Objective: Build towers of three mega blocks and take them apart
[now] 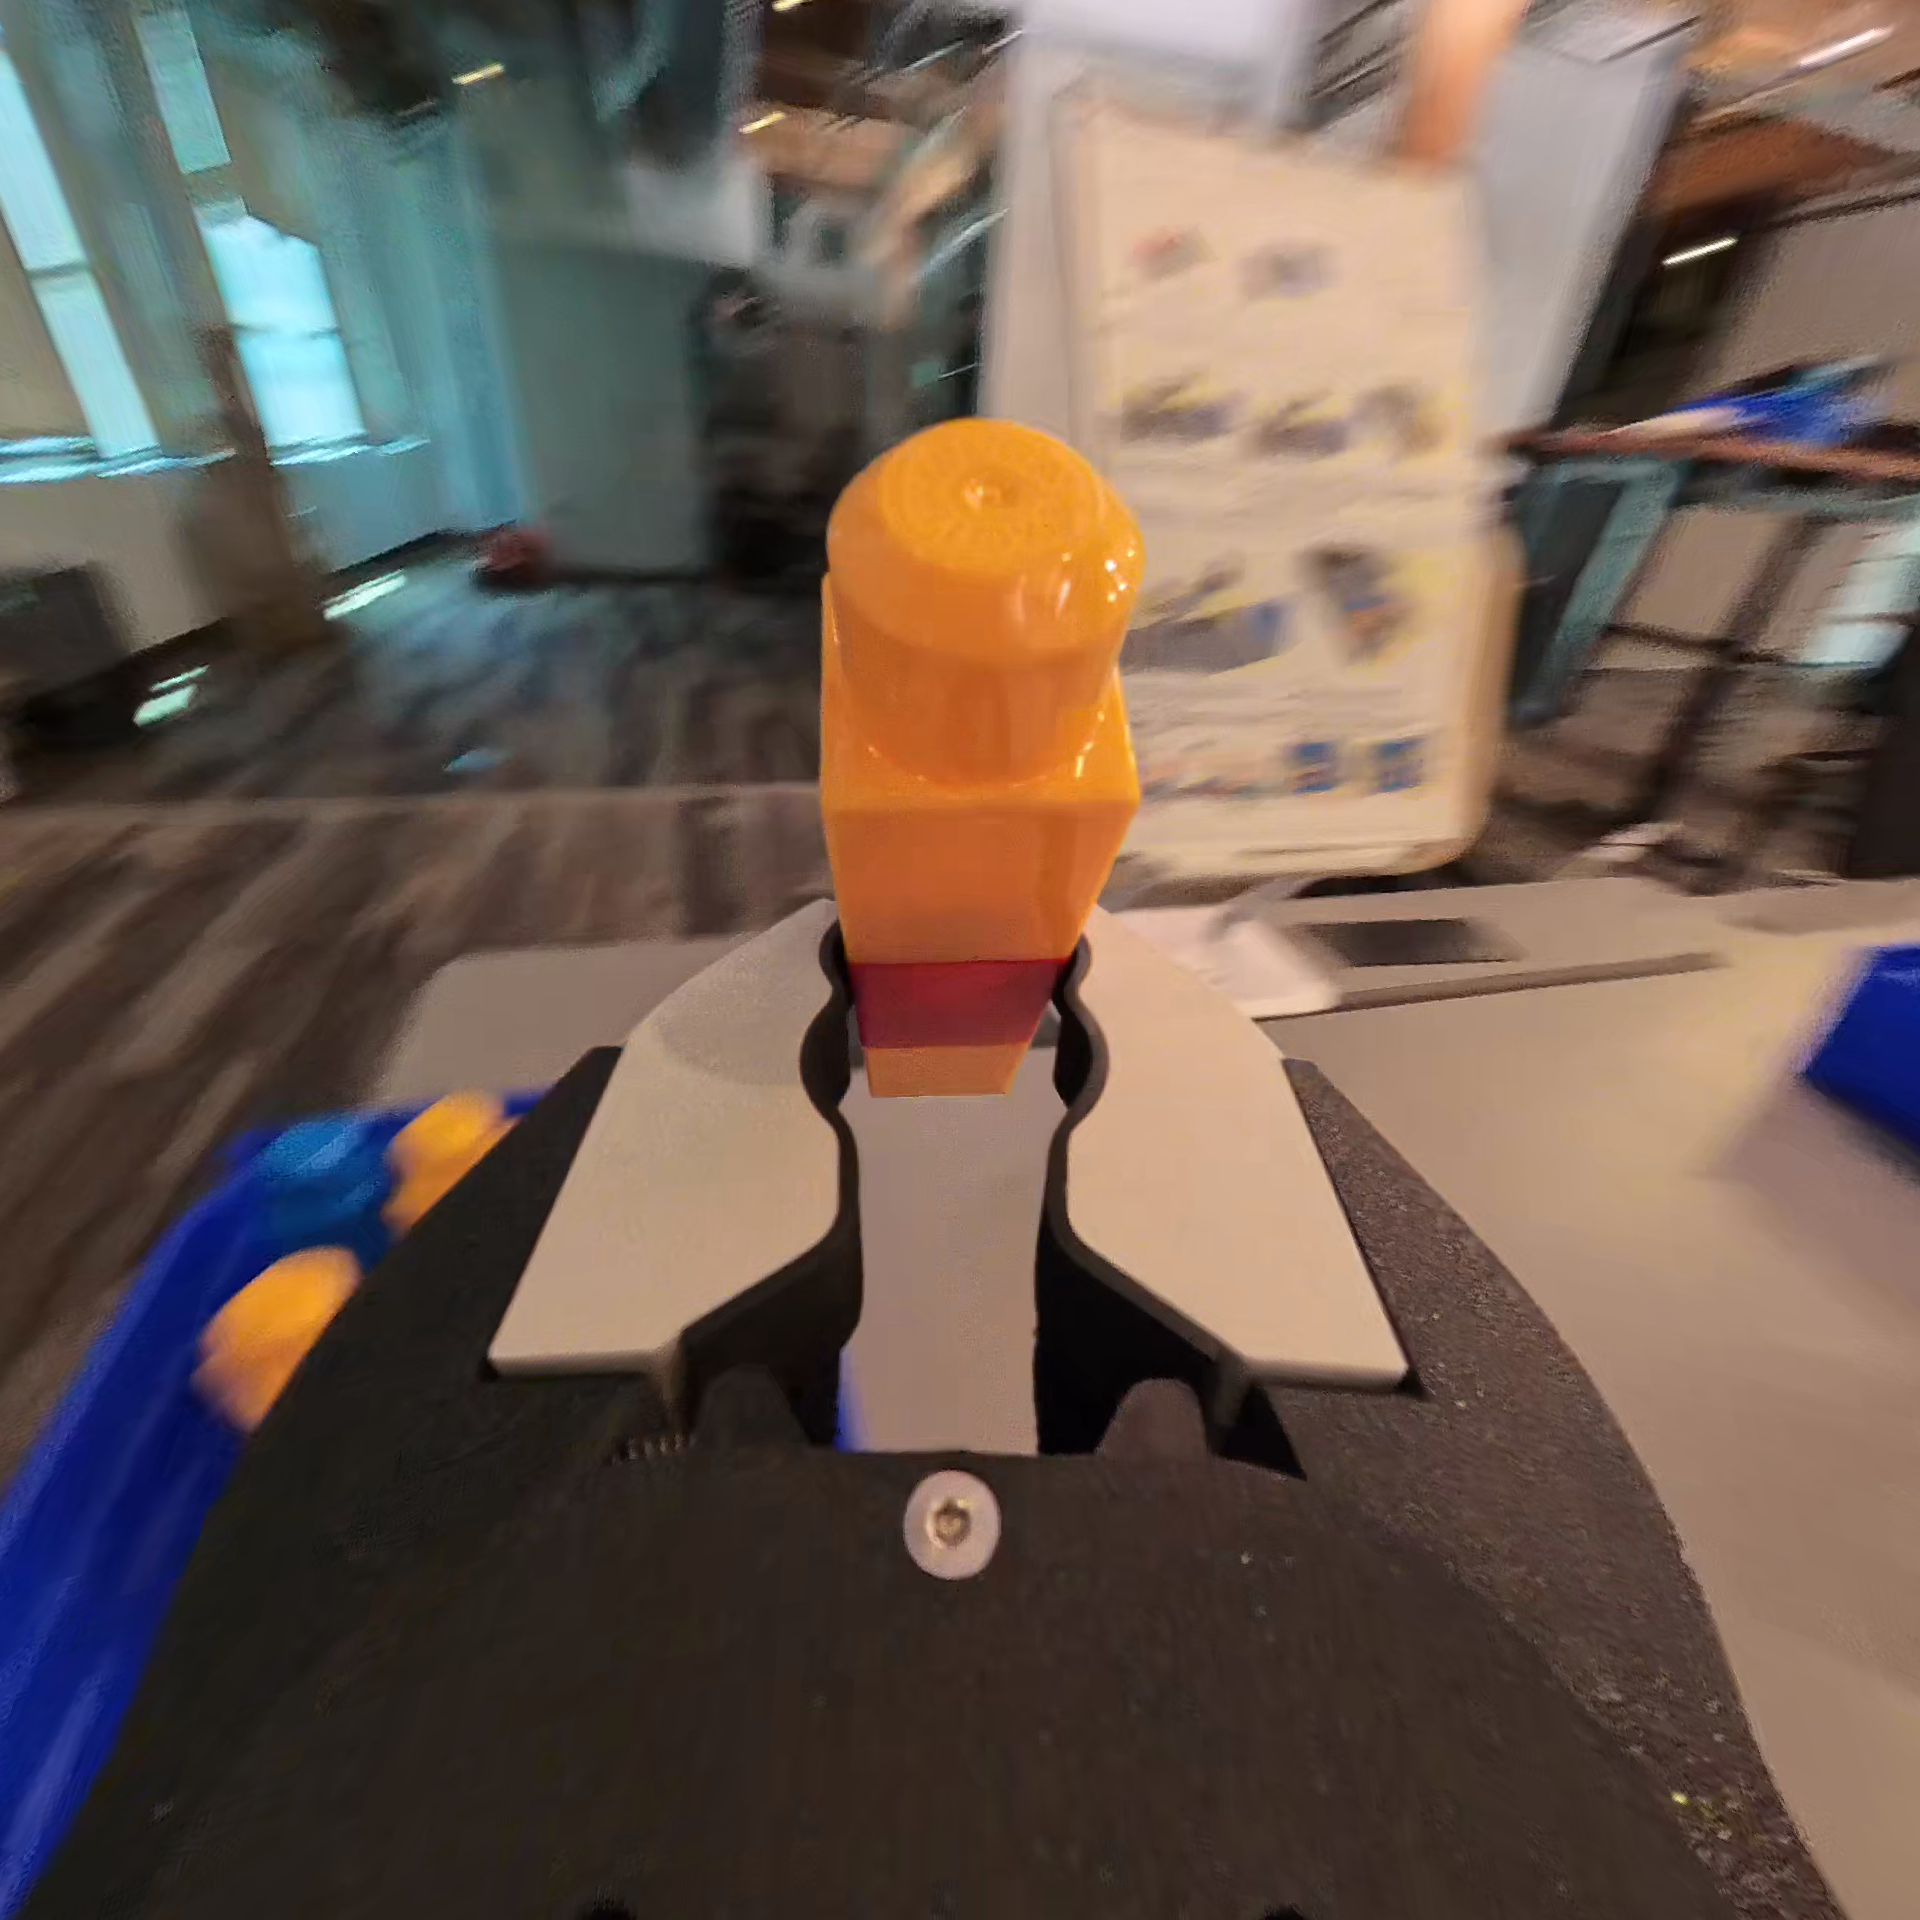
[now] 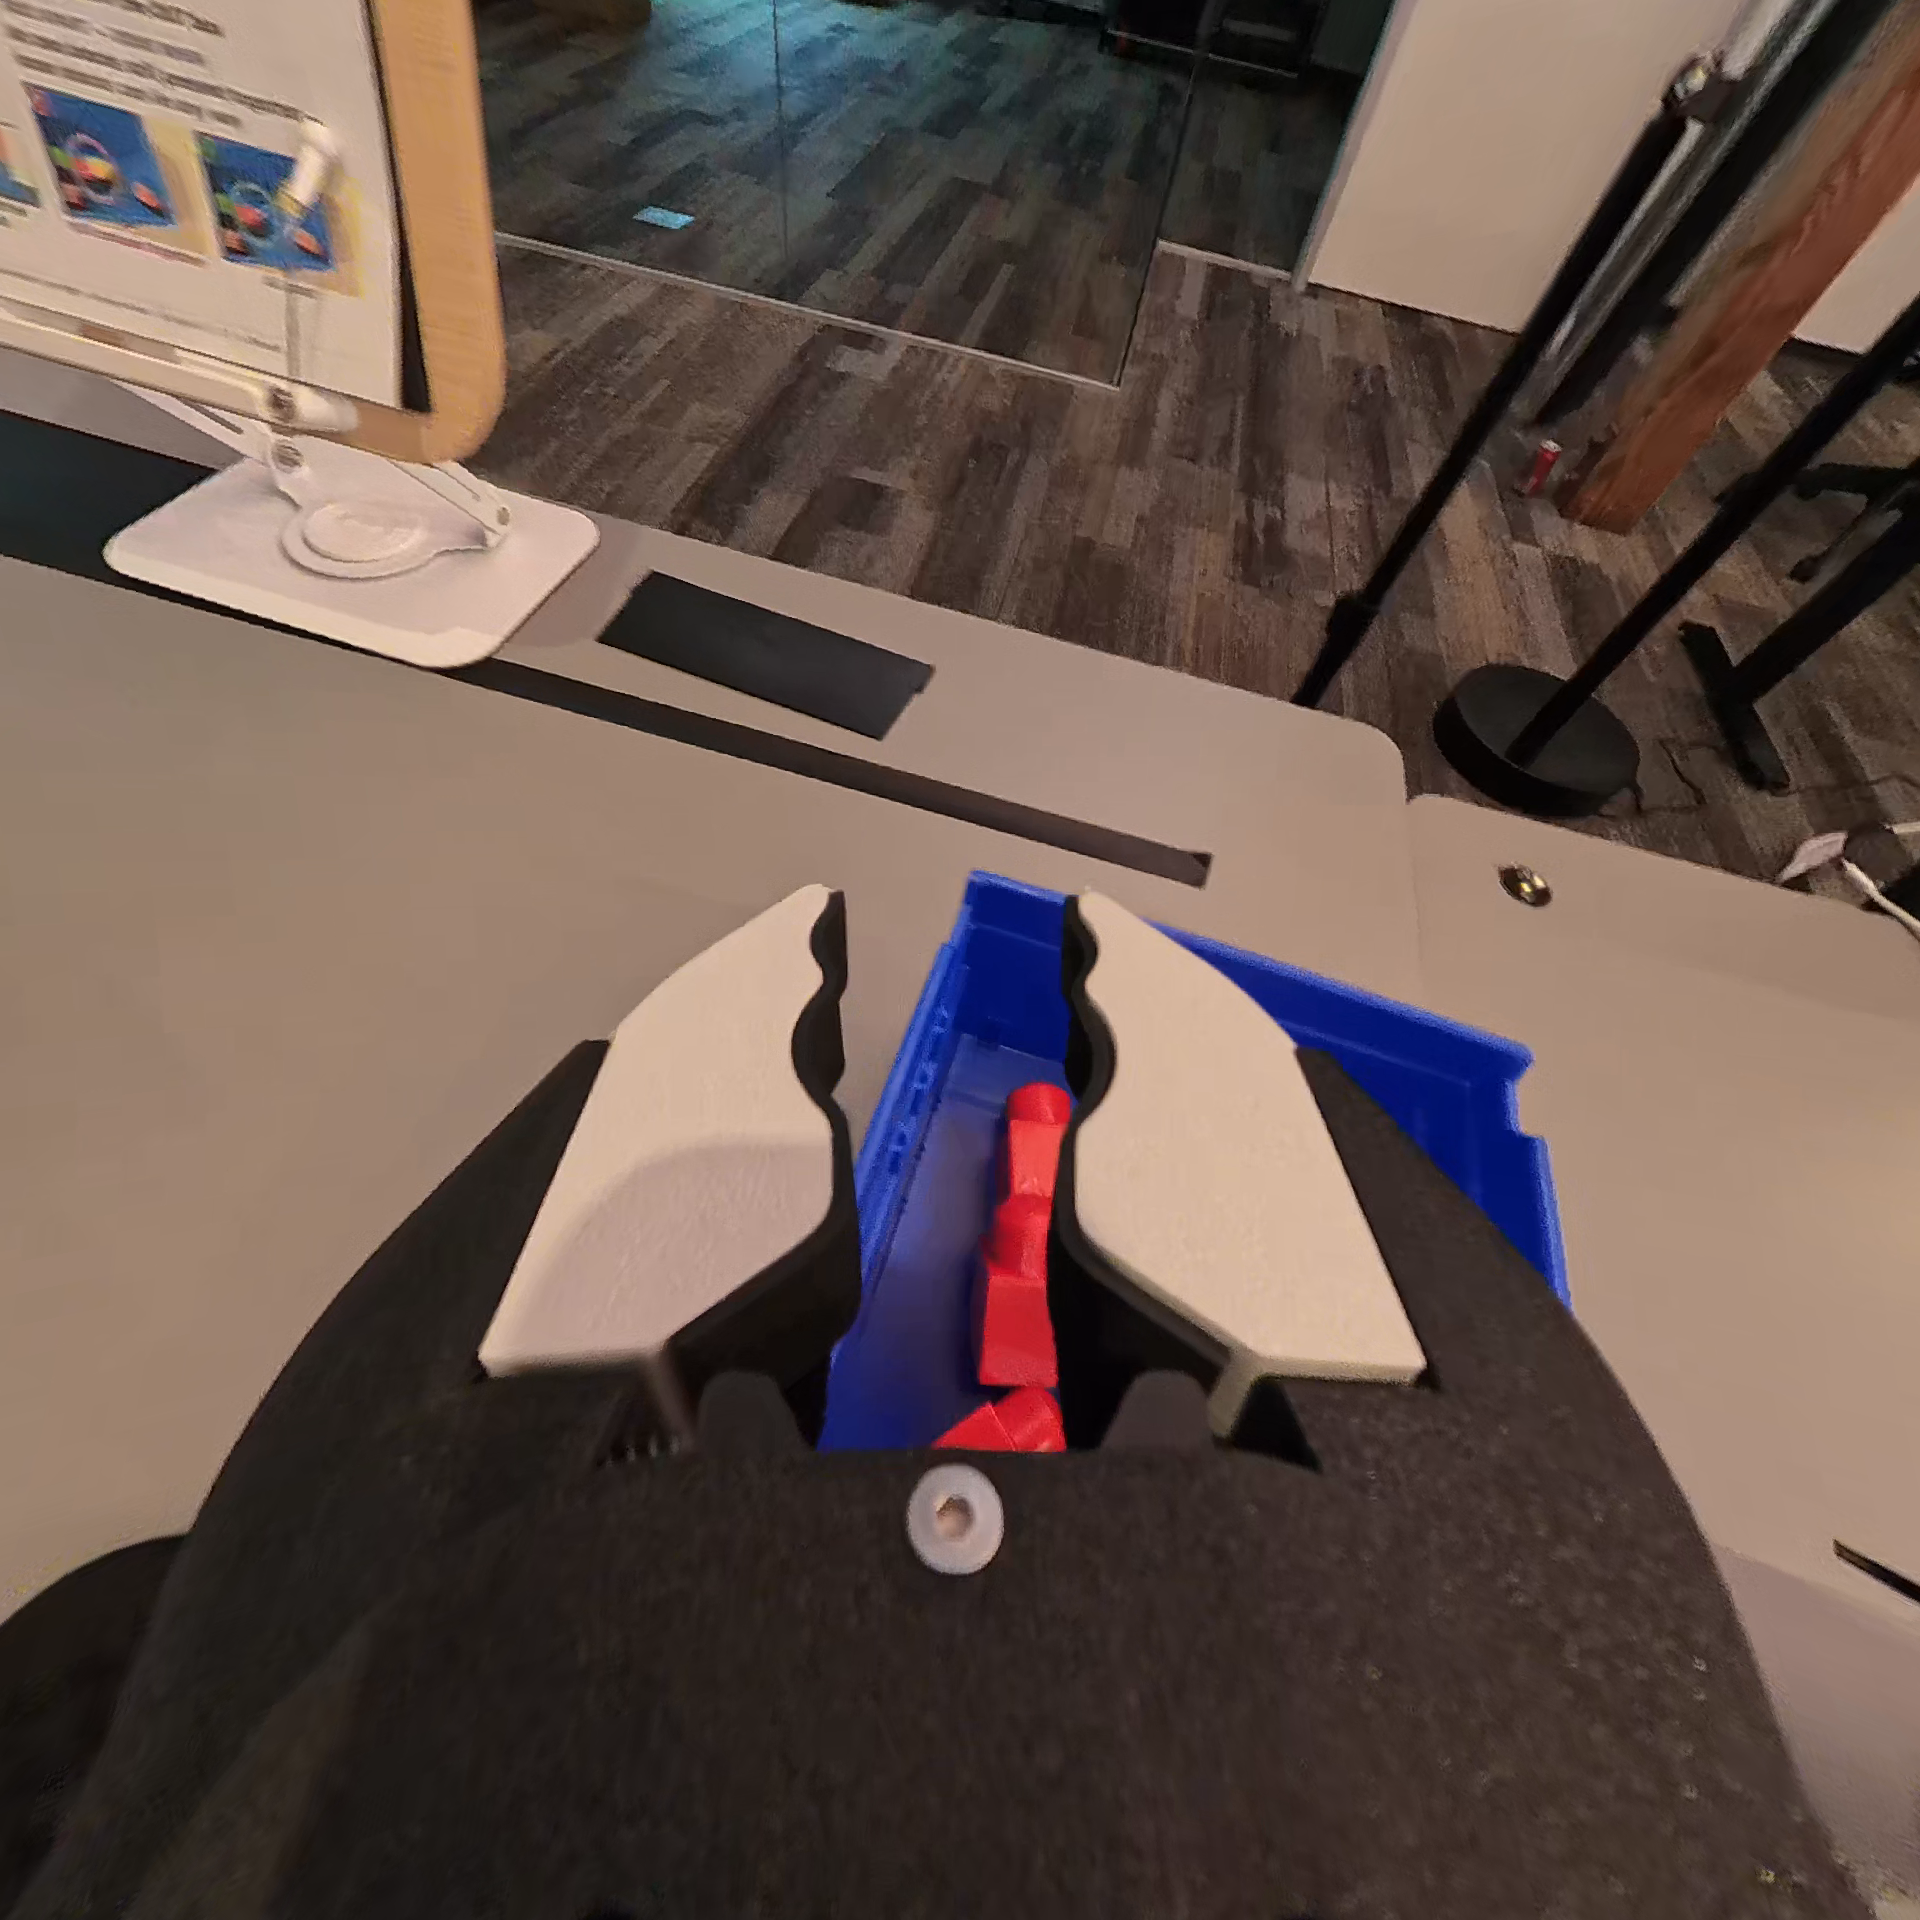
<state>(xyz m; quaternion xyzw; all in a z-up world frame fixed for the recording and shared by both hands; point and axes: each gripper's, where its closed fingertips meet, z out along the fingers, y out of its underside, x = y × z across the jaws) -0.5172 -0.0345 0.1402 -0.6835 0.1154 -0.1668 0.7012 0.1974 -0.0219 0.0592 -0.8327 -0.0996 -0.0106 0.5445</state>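
In the left wrist view my left gripper (image 1: 951, 961) is shut on a tower of three blocks (image 1: 971, 748): orange at the front, dark red in the middle, orange behind. The jaws pinch the red middle block, and the tower points away from me above the table. In the right wrist view my right gripper (image 2: 951, 935) is open and empty, hovering over a blue bin (image 2: 1382, 1049) that holds several red blocks (image 2: 1023, 1236).
A second blue bin (image 1: 125, 1455) with orange and blue blocks lies at lower left in the left wrist view. Another blue bin (image 1: 1870, 1039) shows at its right edge. A tablet stand (image 2: 343, 561) with a picture sheet stands at the grey table's far left. Black stand poles (image 2: 1538, 748) rise off the table's right.
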